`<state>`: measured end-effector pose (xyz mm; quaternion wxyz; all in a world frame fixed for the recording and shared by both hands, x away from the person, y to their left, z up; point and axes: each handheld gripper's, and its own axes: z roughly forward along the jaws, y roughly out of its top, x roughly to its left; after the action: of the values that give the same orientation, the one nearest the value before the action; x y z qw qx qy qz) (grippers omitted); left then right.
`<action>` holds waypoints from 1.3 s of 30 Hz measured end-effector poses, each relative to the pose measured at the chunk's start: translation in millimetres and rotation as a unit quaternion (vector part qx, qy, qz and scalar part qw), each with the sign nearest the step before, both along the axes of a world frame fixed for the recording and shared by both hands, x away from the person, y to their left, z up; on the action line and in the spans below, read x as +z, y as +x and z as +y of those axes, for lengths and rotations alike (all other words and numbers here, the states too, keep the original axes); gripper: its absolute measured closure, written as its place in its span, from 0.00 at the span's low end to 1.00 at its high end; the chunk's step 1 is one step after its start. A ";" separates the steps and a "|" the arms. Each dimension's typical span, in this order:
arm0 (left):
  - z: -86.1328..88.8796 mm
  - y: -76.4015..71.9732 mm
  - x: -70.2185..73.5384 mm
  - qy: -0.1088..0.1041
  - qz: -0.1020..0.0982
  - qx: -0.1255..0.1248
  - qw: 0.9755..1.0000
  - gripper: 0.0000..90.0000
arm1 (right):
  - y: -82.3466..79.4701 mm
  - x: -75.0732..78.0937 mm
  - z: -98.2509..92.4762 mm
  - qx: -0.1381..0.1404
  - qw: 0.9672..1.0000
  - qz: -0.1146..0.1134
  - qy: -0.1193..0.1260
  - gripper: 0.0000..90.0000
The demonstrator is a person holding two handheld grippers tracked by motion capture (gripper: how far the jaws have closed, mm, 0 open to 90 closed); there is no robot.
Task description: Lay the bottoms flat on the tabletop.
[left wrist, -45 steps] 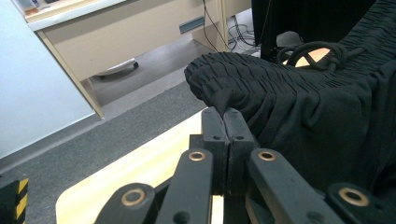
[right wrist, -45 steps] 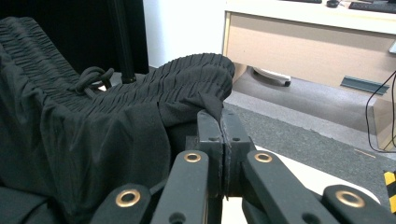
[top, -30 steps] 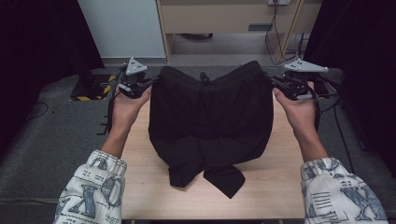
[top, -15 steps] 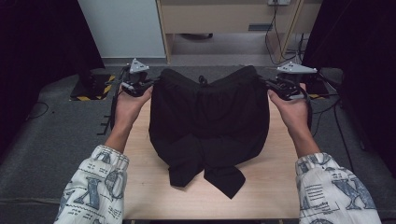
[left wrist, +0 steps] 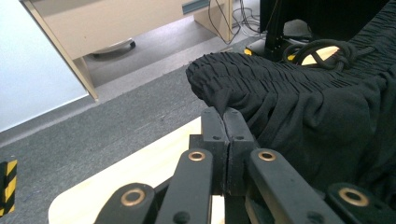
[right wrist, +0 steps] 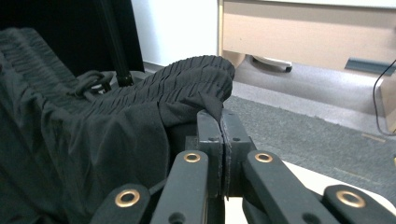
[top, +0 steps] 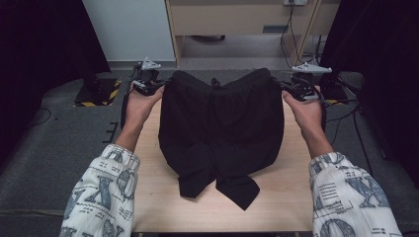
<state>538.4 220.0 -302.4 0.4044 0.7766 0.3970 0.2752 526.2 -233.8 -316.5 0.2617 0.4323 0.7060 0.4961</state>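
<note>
Here two grippers pinch one black pair of shorts (top: 221,128).

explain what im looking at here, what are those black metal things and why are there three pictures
A person sits at a wooden table holding a hand-operated claw in each hand; there is no robot. The high view looks down from above: the left claw and right claw each pinch one end of the elastic waistband of a pair of black shorts, whose legs lie on the table toward the person. The other two pictures come from small cameras riding on the claws. In the left gripper view the two black jaws are shut on a fold of the waistband; the right gripper view shows the same at the other end.
</note>
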 end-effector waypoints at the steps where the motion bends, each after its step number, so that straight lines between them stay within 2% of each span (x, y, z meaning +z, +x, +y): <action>1: -1.6 5.2 0.3 0.002 -0.001 0.000 1.000 0.98 | 3.9 -0.6 -0.3 -0.002 1.000 0.003 0.002 0.99; 4: -8.7 20.3 5.7 0.008 -0.003 0.000 1.000 0.98 | 23.2 2.5 0.2 -0.011 1.000 0.007 -0.009 0.99; 6: -14.7 28.5 13.0 0.007 -0.009 0.003 1.000 0.98 | 35.2 10.6 1.4 -0.015 1.000 0.002 -0.012 0.99; 7: -19.0 37.8 18.6 0.003 -0.014 0.008 1.000 0.98 | 40.6 14.3 2.0 -0.016 1.000 0.001 -0.010 0.99; 9: -23.9 50.2 20.0 0.006 -0.013 0.017 1.000 0.98 | 56.2 22.8 4.9 -0.025 1.000 -0.003 -0.011 0.98; 11: -28.2 61.0 12.5 0.005 -0.006 0.029 1.000 0.92 | 66.2 20.5 6.7 -0.043 0.999 0.002 -0.012 0.88; 12: -30.7 63.7 7.6 0.013 0.002 0.036 0.999 0.79 | 71.4 13.0 8.0 -0.057 0.998 0.016 -0.011 0.75; 13: -33.9 63.4 1.8 0.031 -0.001 0.040 0.999 0.72 | 74.2 5.6 9.1 -0.059 0.998 0.031 -0.014 0.67; 15: -36.3 60.5 -5.2 0.038 -0.004 0.041 0.998 0.61 | 73.4 -7.1 10.1 -0.067 0.997 0.037 -0.027 0.62; 17: -36.9 55.8 -12.2 0.037 -0.001 0.035 0.999 0.59 | 70.7 -18.9 10.5 -0.053 0.997 0.053 -0.021 0.57; 19: -37.6 51.4 -18.5 0.041 0.007 0.032 0.999 0.57 | 67.3 -28.1 11.6 -0.047 0.996 0.066 -0.034 0.54; 23: -38.4 43.0 -29.0 0.045 0.019 0.028 0.998 0.52 | 56.9 -43.6 10.8 -0.037 0.995 0.085 -0.038 0.48; 31: -37.0 24.2 -44.1 0.032 0.031 0.025 0.999 0.46 | 38.6 -54.2 12.1 -0.029 0.994 0.093 -0.047 0.43; 35: -37.3 8.8 -51.7 0.023 0.031 0.021 0.999 0.42 | 26.7 -61.0 16.5 -0.026 0.994 0.096 -0.050 0.40; 39: -37.6 -5.4 -61.0 0.031 0.035 0.016 0.999 0.38 | 16.1 -68.3 20.9 -0.021 0.993 0.101 -0.053 0.38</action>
<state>533.0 182.4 -363.5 0.3616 0.7913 0.4146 0.2670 542.4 -213.0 -384.8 0.2218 0.4801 0.7453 0.4061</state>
